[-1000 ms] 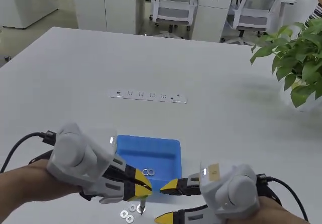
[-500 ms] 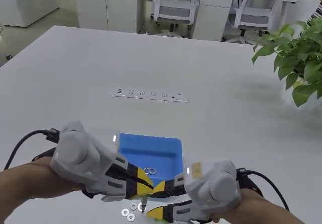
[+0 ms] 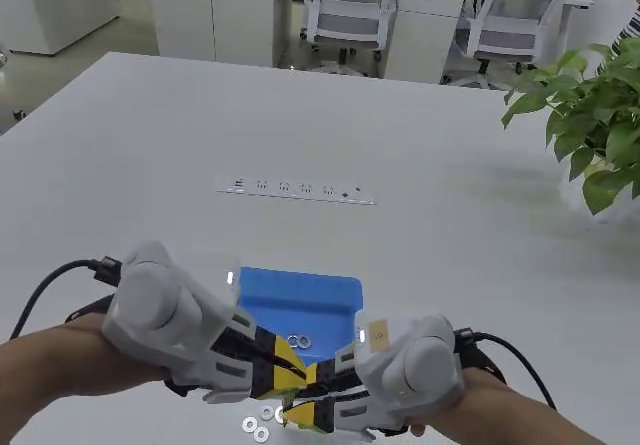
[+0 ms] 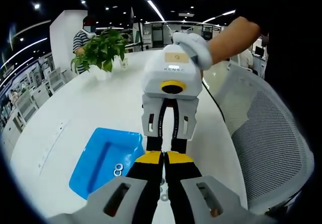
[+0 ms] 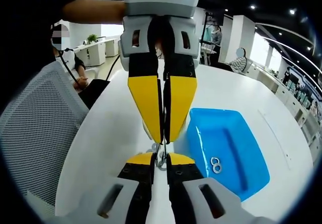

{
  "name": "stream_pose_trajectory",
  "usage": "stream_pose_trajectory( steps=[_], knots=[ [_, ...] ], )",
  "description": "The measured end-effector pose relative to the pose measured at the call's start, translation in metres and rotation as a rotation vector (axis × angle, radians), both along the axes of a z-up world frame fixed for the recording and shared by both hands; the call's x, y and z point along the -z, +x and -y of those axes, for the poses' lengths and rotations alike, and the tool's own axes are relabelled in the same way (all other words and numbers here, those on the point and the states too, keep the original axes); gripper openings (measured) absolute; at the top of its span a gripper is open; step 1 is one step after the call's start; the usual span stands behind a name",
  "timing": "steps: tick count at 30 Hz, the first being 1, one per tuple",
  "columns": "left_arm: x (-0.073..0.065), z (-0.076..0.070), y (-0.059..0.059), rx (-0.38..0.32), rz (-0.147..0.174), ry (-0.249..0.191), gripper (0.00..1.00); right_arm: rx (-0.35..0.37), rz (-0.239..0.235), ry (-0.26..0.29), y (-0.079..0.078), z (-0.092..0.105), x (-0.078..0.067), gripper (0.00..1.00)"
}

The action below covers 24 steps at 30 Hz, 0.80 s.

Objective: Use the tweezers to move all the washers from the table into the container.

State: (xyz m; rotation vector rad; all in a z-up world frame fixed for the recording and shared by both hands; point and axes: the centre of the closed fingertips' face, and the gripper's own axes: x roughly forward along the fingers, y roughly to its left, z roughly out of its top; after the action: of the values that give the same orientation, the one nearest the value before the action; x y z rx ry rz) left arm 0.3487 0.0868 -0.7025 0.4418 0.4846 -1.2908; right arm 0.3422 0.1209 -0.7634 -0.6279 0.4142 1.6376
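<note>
The blue container point(image 3: 300, 285) point(image 4: 100, 158) point(image 5: 236, 143) lies on the white table with two washers point(image 3: 297, 342) point(image 4: 118, 169) point(image 5: 216, 164) inside. Loose washers point(image 3: 256, 429) point(image 5: 152, 148) lie on the table just in front of it. My left gripper point(image 3: 293, 373) point(image 4: 163, 157) is shut on thin metal tweezers point(image 5: 162, 126) that point down at the loose washers. My right gripper point(image 3: 300, 415) point(image 5: 161, 159) faces it tip to tip, its jaws closed narrowly around the tweezers' lower end. Whether the tweezers hold a washer is hidden.
A power strip point(image 3: 295, 189) is set in the table beyond the container. A potted plant point(image 3: 590, 115) stands at the far right. Office chairs point(image 3: 345, 10) and desks are behind the table. A mesh chair point(image 4: 271, 133) is near the table's front edge.
My right gripper has moved left to meet the left gripper's tips, and its jaws went from open to shut. The left gripper has barely moved.
</note>
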Motion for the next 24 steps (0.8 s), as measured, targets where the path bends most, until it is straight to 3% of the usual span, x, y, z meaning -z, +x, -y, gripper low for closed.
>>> stream_pose_trajectory(
  steps=[24],
  knots=[
    [-0.0004,-0.0015,-0.0028,-0.012,-0.001,0.01,0.06,0.037,-0.041,-0.001,-0.0003,-0.0009,0.0002,0.09]
  ],
)
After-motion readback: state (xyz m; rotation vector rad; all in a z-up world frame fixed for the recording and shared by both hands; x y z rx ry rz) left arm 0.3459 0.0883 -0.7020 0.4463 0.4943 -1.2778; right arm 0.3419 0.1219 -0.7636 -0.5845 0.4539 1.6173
